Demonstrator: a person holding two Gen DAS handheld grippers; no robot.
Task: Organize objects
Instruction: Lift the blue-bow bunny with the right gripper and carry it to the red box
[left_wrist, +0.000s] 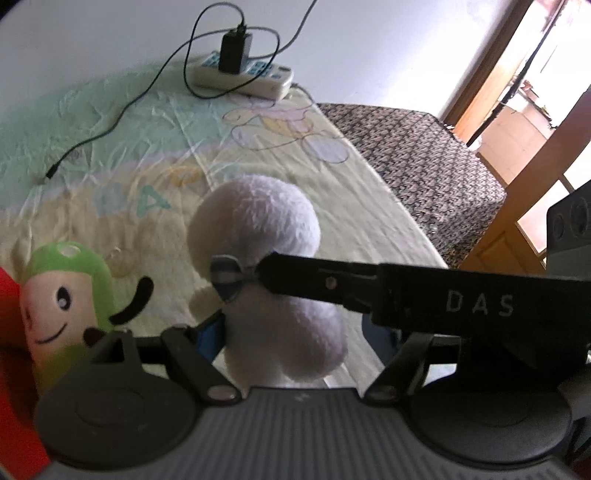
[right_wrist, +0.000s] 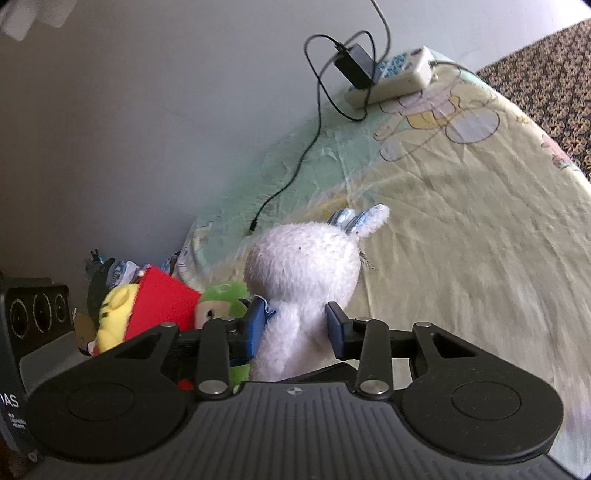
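A white plush rabbit (right_wrist: 303, 269) with blue-striped ears is held above the bed. My right gripper (right_wrist: 297, 326) is shut on its neck, one blue pad on each side. In the left wrist view the rabbit (left_wrist: 258, 229) sits between my left gripper's (left_wrist: 295, 332) blue pads, which close in on its body. The right gripper's black body, marked DAS, crosses that view. A green plush toy (left_wrist: 70, 295) lies at the left, next to a red box (right_wrist: 162, 299) and a yellow plush (right_wrist: 114, 317).
A white power strip (left_wrist: 243, 74) with a black charger and trailing cable lies at the far end of the yellow-green cartoon sheet (right_wrist: 461, 221). A patterned mattress (left_wrist: 424, 158) shows beyond the sheet's right edge. A wall runs along the left.
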